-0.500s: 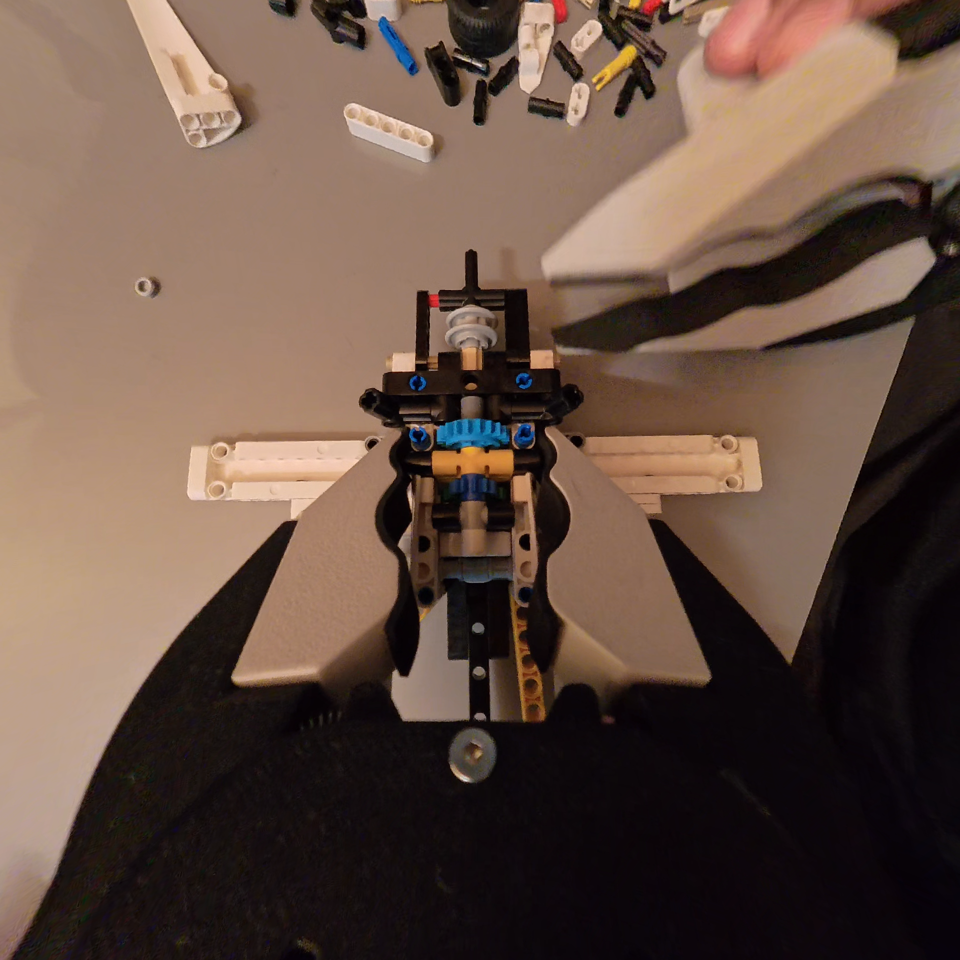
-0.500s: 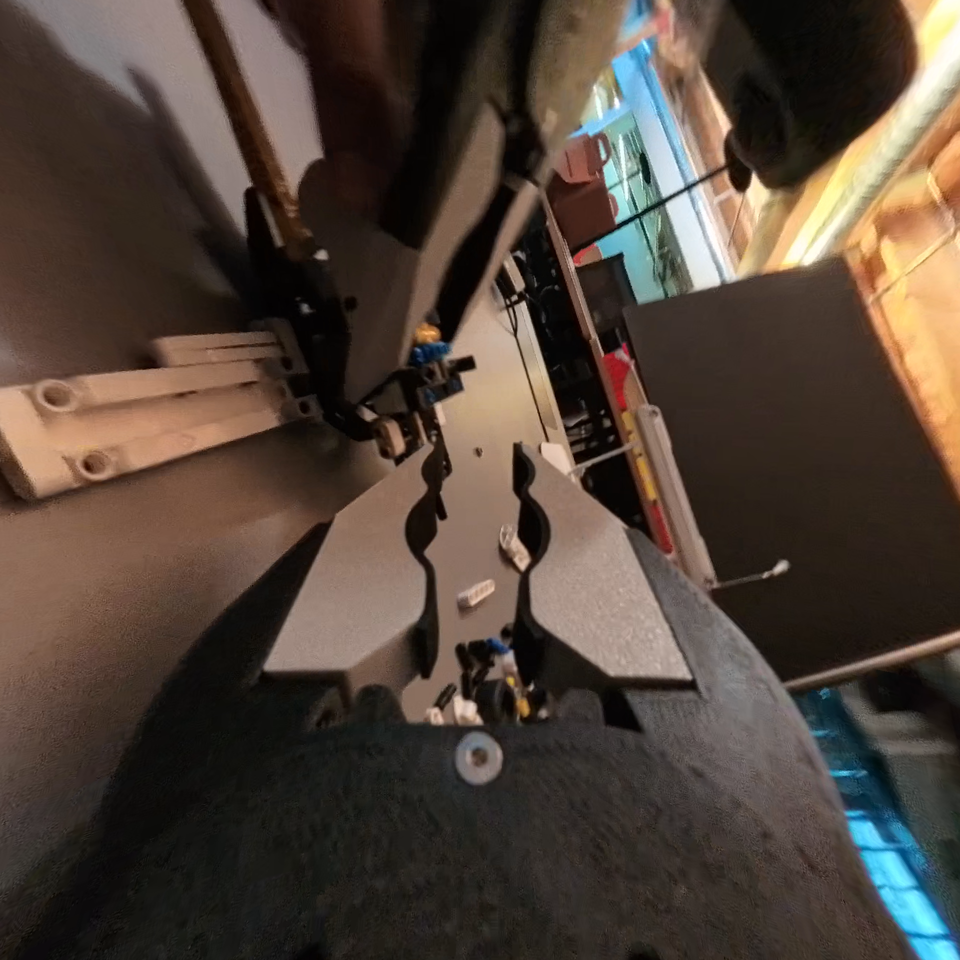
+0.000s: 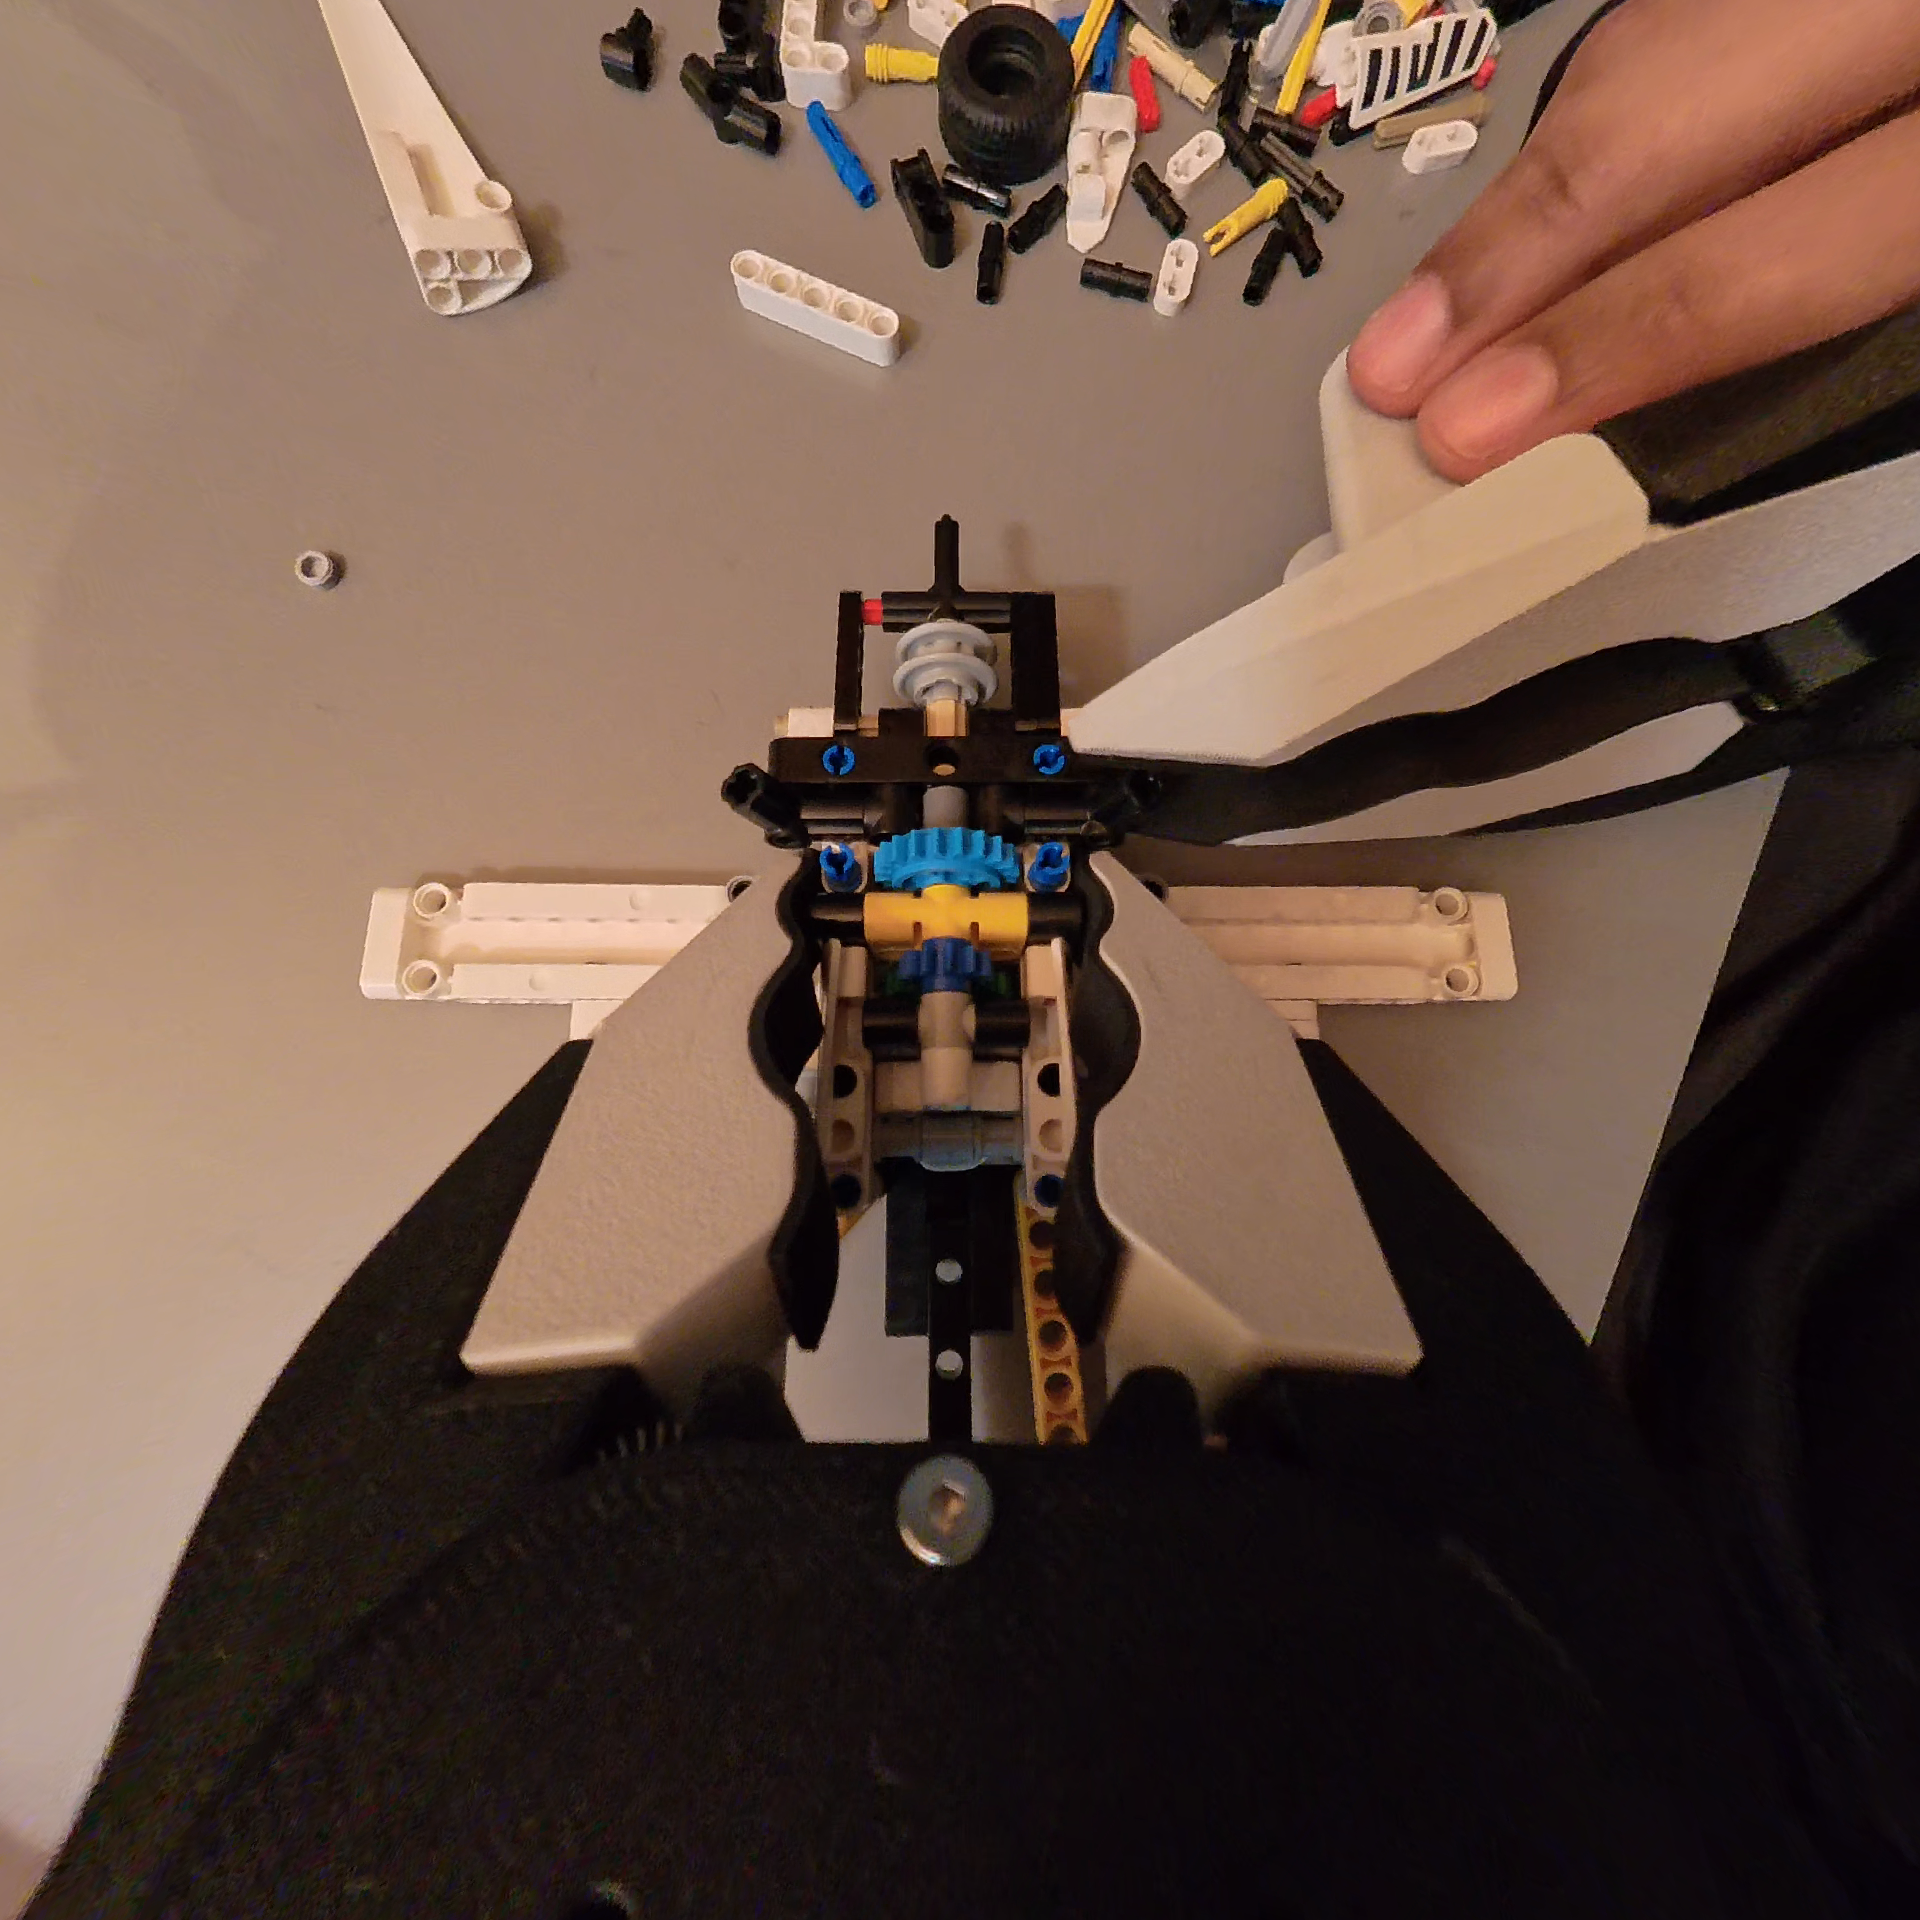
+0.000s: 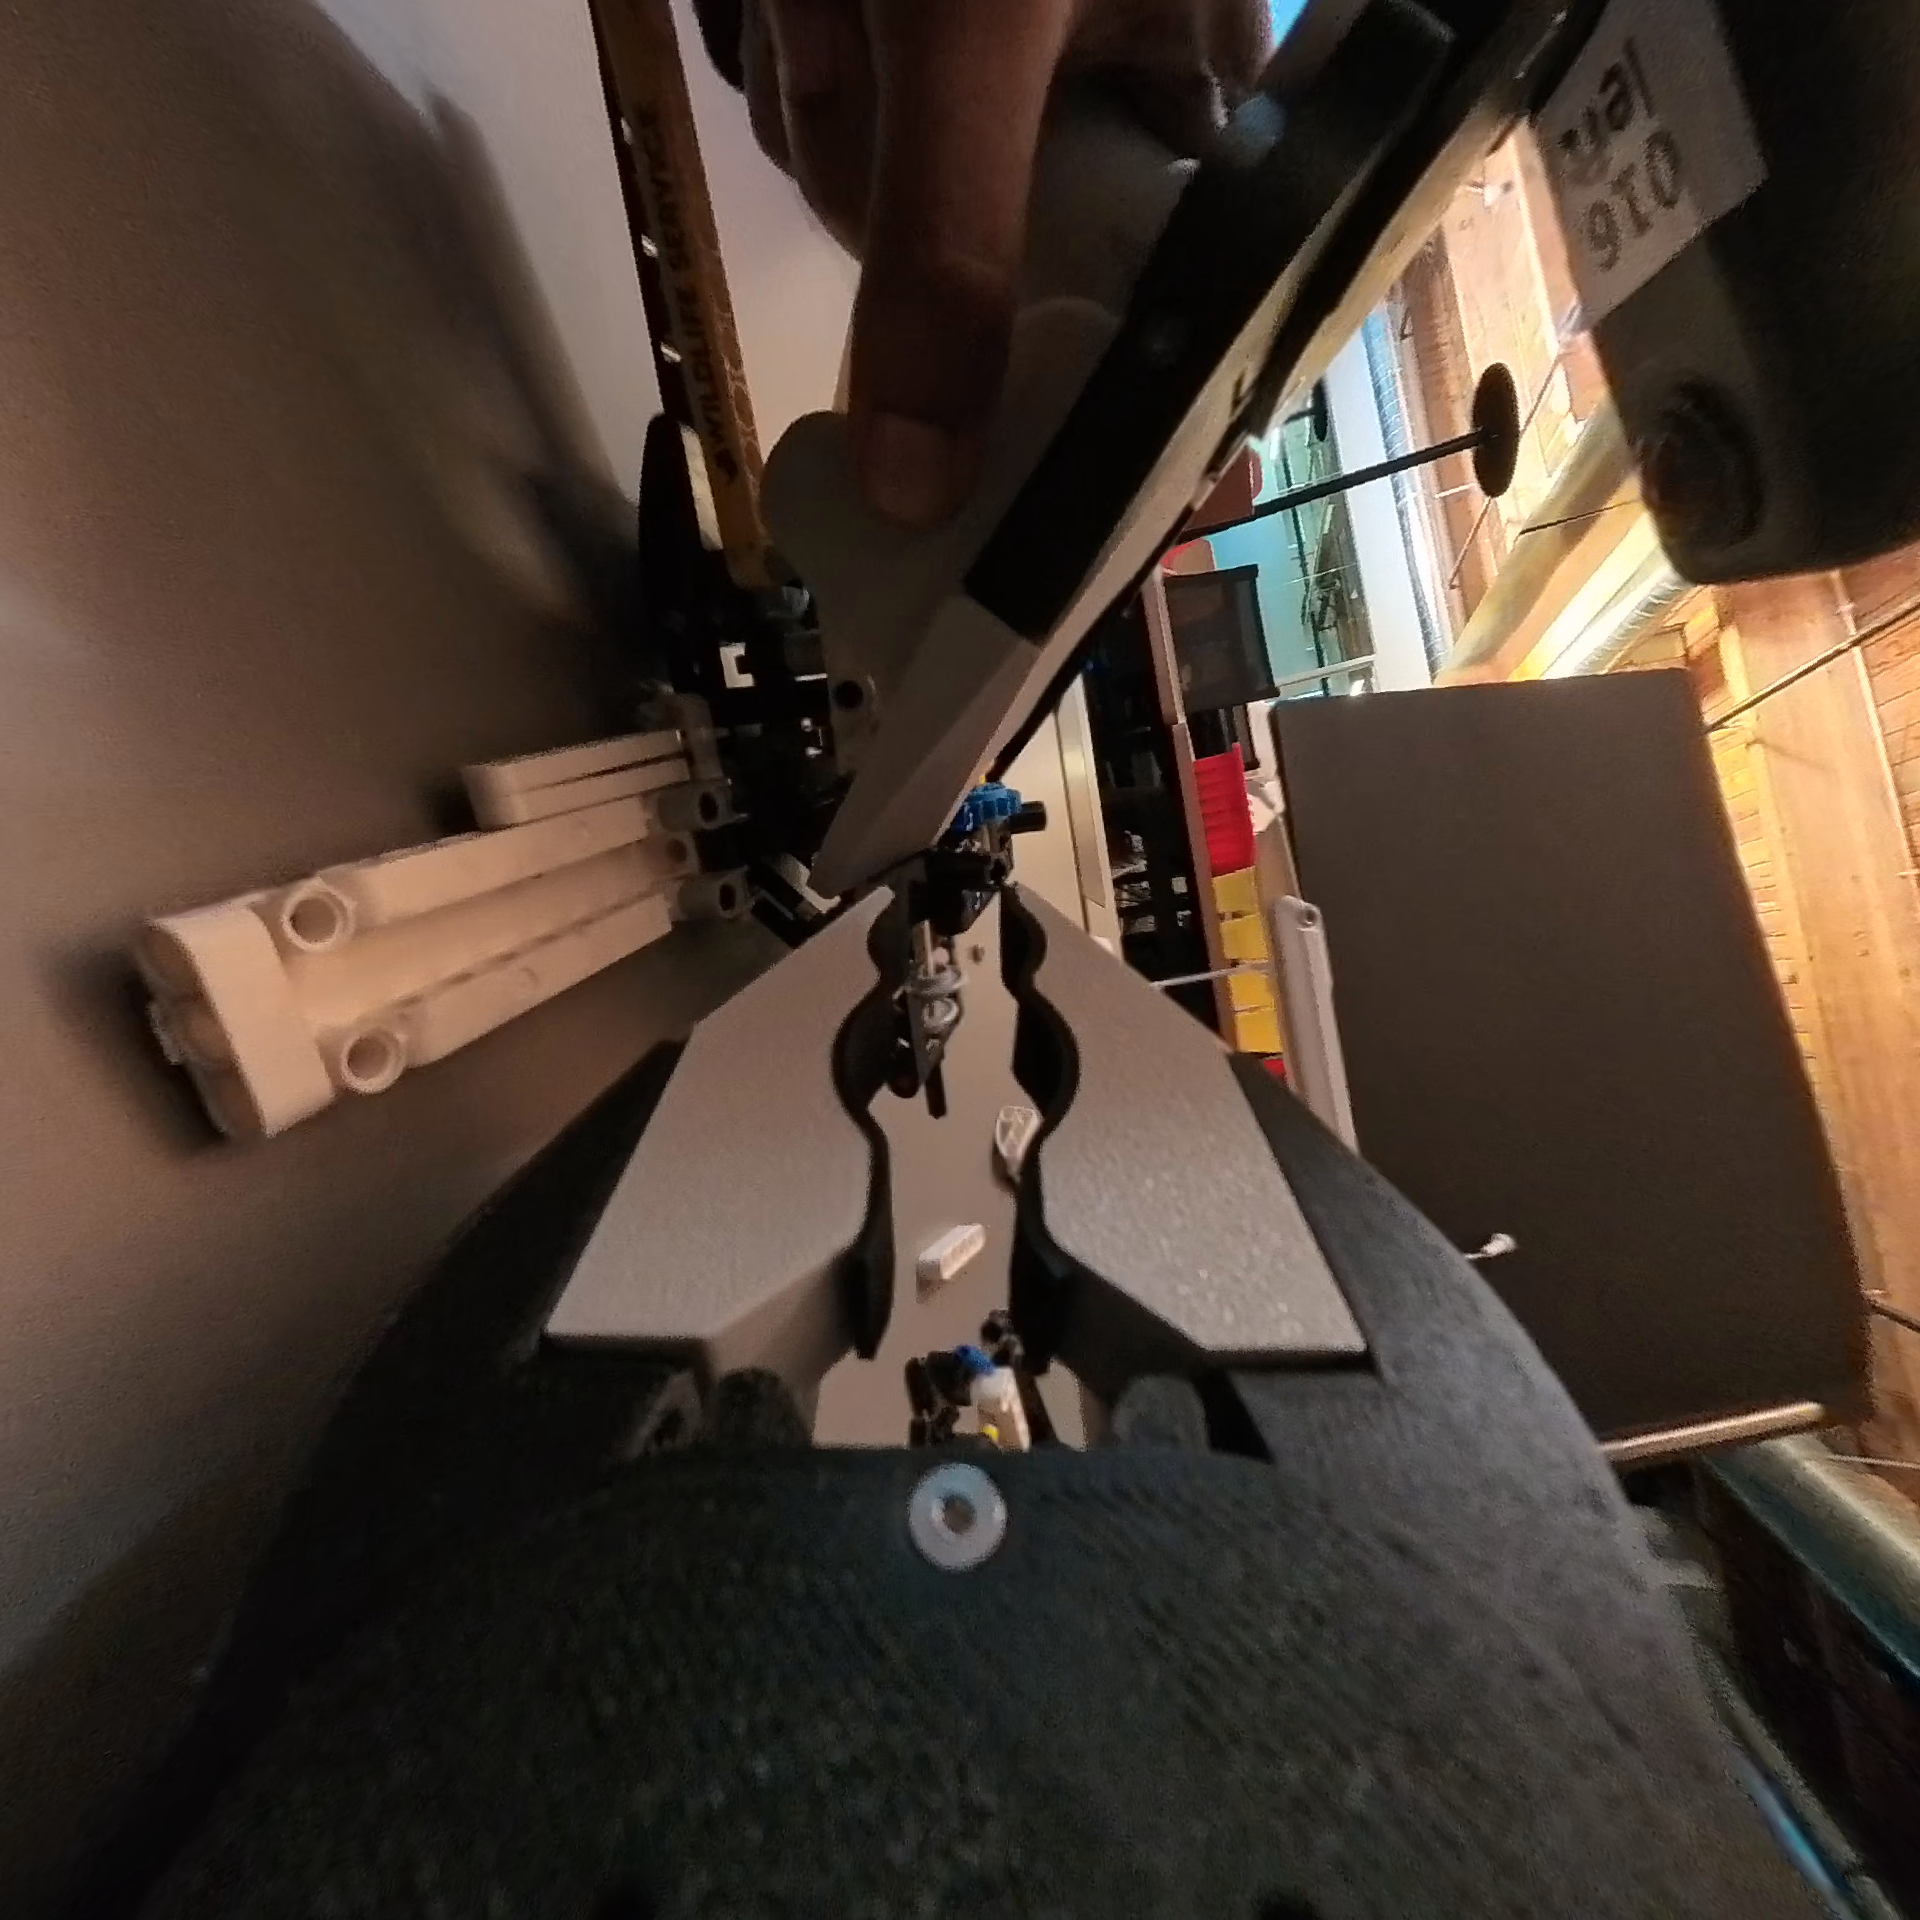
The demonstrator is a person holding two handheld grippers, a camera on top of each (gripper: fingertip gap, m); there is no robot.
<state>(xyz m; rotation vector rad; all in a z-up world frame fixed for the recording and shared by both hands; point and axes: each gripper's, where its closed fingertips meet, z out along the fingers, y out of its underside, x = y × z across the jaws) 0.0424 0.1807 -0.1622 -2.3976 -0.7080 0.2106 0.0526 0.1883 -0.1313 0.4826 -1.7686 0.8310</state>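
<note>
A brick model (image 3: 940, 764) with a black frame, blue gears, a yellow connector and white side panels (image 3: 561, 935) lies on the grey table (image 3: 520, 520). My left gripper (image 3: 945, 894) is shut on the model's body, one pad on each side by the yellow connector. My right gripper (image 3: 1117, 774) comes in from the right, and its tips close on the black corner piece at the model's right end. In the right wrist view the right gripper (image 4: 945, 914) has that black piece between its pads. The model (image 4: 748, 717) and the left gripper's finger (image 4: 935, 727) lie just beyond.
A pile of loose parts (image 3: 1091, 125) with a black tyre (image 3: 1003, 88) lies at the table's far edge. A white beam with holes (image 3: 816, 307), a white tapered panel (image 3: 436, 177) and a small grey bush (image 3: 318, 568) lie apart. A hand (image 3: 1621, 229) holds the right gripper. My two grippers' fingertips are within a few centimetres of each other. My left tips are roughly 15 cm from the small grey bush (image 3: 318, 568).
The right gripper has moved down and in to the model's right corner, and its jaws have narrowed around the black piece. The left gripper keeps its hold unchanged.
</note>
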